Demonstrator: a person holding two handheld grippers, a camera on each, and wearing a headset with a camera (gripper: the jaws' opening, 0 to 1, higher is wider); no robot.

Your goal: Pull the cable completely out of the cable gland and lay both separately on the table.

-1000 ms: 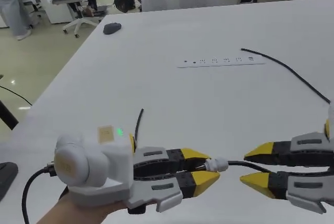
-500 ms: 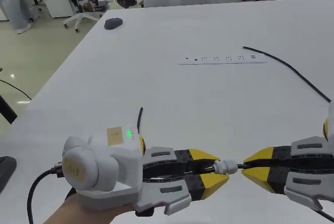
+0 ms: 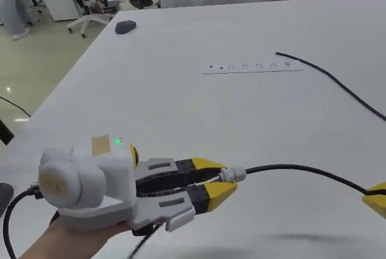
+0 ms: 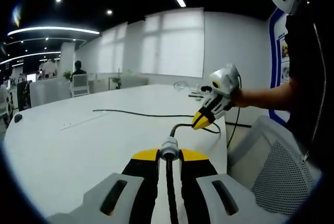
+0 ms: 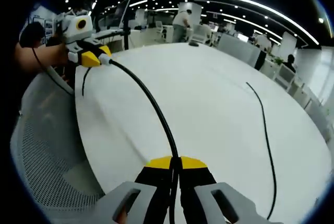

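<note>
I count two claws, left claw and right claw, one cable gland, one cable, one power strip, one black lead, one mouse, one bench

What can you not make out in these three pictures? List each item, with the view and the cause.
- Body of the white plastic cable gland: head view, hidden between the yellow-tipped jaws of the left gripper.
- Most of the right gripper: head view, cut off by the right edge; a yellow tip shows.
- End of the thin black cable: right gripper view, hidden between that gripper's jaws.
- Socket markings on the white power strip: head view, too small.
</note>
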